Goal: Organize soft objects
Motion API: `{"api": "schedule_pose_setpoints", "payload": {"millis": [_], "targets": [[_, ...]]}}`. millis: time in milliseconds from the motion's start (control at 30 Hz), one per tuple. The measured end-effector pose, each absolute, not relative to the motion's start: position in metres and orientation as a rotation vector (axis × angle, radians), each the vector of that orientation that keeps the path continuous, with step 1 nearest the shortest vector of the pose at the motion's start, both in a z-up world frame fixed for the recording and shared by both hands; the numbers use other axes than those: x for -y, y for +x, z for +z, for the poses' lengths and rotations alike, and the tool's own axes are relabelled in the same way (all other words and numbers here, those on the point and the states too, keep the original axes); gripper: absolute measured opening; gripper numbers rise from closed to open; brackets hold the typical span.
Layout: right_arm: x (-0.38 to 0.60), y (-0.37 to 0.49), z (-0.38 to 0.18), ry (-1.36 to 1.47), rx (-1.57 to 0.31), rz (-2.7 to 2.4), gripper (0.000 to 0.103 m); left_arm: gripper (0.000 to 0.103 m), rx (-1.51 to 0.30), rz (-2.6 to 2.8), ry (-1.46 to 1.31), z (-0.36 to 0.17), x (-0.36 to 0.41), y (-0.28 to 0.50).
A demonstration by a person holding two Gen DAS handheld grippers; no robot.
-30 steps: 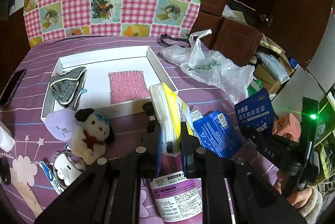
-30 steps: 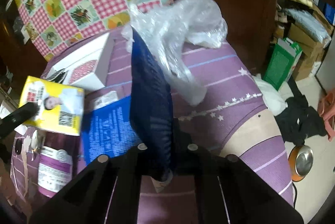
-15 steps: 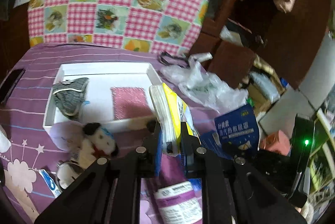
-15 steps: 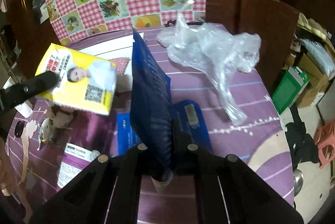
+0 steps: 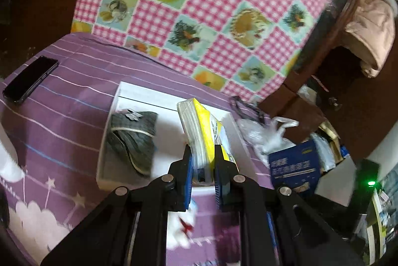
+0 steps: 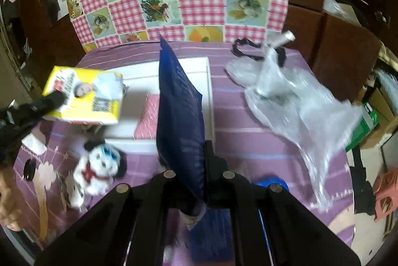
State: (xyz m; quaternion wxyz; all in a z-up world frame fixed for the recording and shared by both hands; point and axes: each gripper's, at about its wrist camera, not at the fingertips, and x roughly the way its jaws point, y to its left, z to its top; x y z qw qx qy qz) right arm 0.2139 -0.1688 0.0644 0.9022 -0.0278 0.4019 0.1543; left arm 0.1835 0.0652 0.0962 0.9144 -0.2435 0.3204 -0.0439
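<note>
My left gripper (image 5: 202,161) is shut on a yellow tissue pack (image 5: 201,131), which hangs over the near part of the white tray (image 5: 149,97). In the tray lie a grey cloth pouch (image 5: 131,136) and a pink bubble pad (image 6: 149,116). In the right wrist view the yellow tissue pack (image 6: 84,97) floats above the tray's left side. My right gripper (image 6: 196,166) is shut on a dark blue packet (image 6: 179,111), held upright over the tray's right rim (image 6: 210,97). A plush dog (image 6: 99,166) lies on the purple bedspread just in front of the tray.
A crumpled clear plastic bag (image 6: 293,102) and a black strap (image 6: 248,49) lie right of the tray. A black phone (image 5: 29,79) rests at the bed's far left. Another blue packet (image 6: 271,182) lies near my right gripper. A pink checked cloth hangs behind the bed.
Both grippers have moved forward toward the tray with their loads. The yellow pack now hangs over the tray and the blue packet has come up to its right rim.
</note>
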Motion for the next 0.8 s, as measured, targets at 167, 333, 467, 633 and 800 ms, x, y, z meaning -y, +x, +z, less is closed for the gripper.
{"api": "schedule_pose_setpoints", "payload": {"millis": [167, 333, 467, 633, 800], "targets": [[0.135, 0.245, 0.061, -0.042, -0.860, 0.323, 0.008, 0.013, -0.709, -0.031, -0.484, 0.073, -0.076, 0.207], [0.101, 0.272, 0.042, -0.186, -0.906, 0.229, 0.008, 0.013, -0.765, 0.061, -0.317, 0.058, -0.066, 0.217], [0.090, 0.296, 0.025, -0.256, -0.978, 0.159, 0.008, 0.013, -0.766, 0.092, -0.249, 0.052, -0.062, 0.219], [0.098, 0.313, 0.011, -0.149, -1.084, 0.189, 0.030, 0.014, -0.759, 0.083, -0.272, 0.052, -0.066, 0.217], [0.117, 0.314, 0.016, -0.021, -1.113, 0.253, 0.053, 0.050, -0.742, 0.063, -0.300, 0.055, -0.066, 0.216]]}}
